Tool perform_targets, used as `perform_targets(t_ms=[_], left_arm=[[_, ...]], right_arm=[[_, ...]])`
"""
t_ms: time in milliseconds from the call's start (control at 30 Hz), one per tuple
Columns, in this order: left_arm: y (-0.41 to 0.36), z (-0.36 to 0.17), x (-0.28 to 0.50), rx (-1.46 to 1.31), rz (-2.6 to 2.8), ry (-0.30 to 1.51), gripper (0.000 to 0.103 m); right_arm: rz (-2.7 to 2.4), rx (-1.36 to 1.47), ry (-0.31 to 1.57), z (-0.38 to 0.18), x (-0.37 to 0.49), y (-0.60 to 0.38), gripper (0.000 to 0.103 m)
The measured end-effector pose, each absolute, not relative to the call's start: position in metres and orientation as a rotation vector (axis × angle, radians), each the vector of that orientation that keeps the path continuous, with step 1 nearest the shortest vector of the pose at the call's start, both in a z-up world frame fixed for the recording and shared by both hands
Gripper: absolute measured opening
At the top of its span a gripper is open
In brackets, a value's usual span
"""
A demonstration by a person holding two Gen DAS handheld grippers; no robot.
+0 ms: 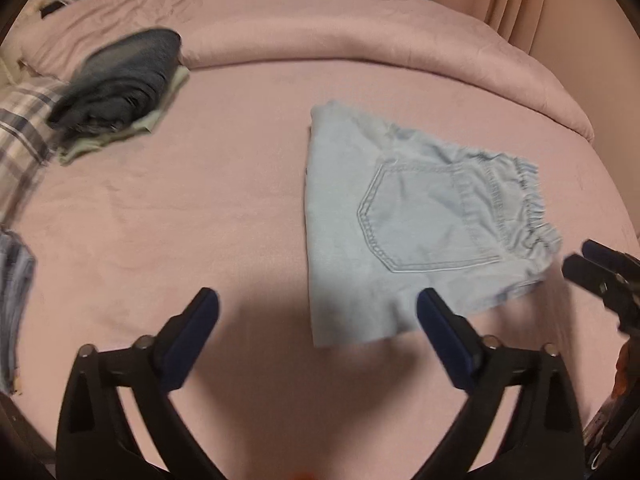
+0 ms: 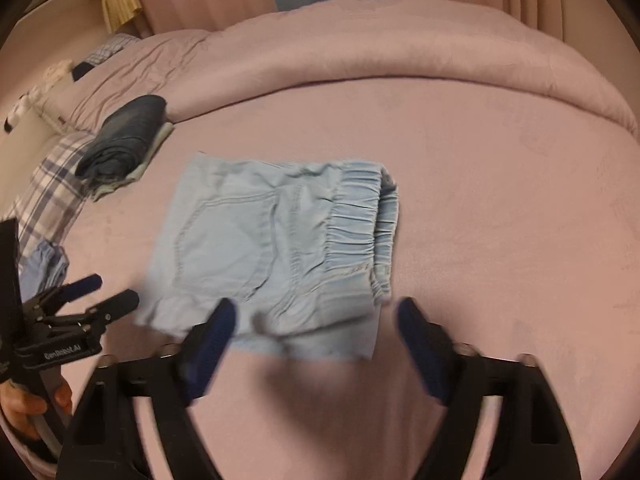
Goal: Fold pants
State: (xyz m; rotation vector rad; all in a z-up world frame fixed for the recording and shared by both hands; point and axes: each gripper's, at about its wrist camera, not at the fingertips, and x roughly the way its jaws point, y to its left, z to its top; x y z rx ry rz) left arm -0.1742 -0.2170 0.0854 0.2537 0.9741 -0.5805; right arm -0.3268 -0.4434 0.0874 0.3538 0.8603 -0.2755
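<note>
Light blue pants (image 1: 416, 224) lie folded into a compact rectangle on the pink bed sheet (image 1: 200, 220), back pocket up and elastic waistband to the right. My left gripper (image 1: 318, 298) hovers open above the near left corner of the pants, touching nothing. In the right wrist view the same pants (image 2: 272, 240) lie just beyond my right gripper (image 2: 316, 306), which is open with nothing between its pads. Each gripper shows in the other's view: the right gripper (image 1: 582, 256) at the right edge, the left gripper (image 2: 112, 290) at the left, held by a hand (image 2: 24, 404).
A dark folded stack (image 1: 120, 80) rests on a pale green garment at the far left, beside a plaid cloth (image 1: 20, 132). A rolled pink duvet (image 1: 360, 40) runs along the back. Blue fabric (image 1: 12, 280) lies at the left edge. Curtains hang behind the bed.
</note>
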Motion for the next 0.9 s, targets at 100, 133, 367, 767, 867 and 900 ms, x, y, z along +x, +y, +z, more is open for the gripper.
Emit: perform_targets(t_ms=[100, 133, 367, 767, 867, 900], left_arm=[[-0.214, 0.109, -0.19, 0.28, -0.564, 0.941, 0.102], [-0.212, 0.119, -0.198, 0.277, -0.567, 0.923, 0.102], [-0.203, 0.16, -0.231, 0.257, -0.577, 0.868, 0.102], [-0.198, 0.182, -0.261, 0.281, -0.563, 0.819, 0.102], [-0.2, 0.18, -0.267, 0.281, -0.564, 0.825, 0.102], [-0.2, 0.18, -0.268, 0.282, -0.565, 0.825, 0.102]], right_arm=[[-0.269, 0.312, 0.846, 0.105, -0.335, -0.431, 0.095], [-0.274, 0.298, 0.841, 0.112, -0.339, -0.427, 0.095], [-0.251, 0.265, 0.775, 0.151, -0.362, -0.408, 0.096], [-0.229, 0.26, 0.767, 0.156, -0.381, -0.388, 0.096], [-0.23, 0.266, 0.774, 0.154, -0.383, -0.386, 0.096], [-0.229, 0.269, 0.775, 0.154, -0.383, -0.386, 0.096]])
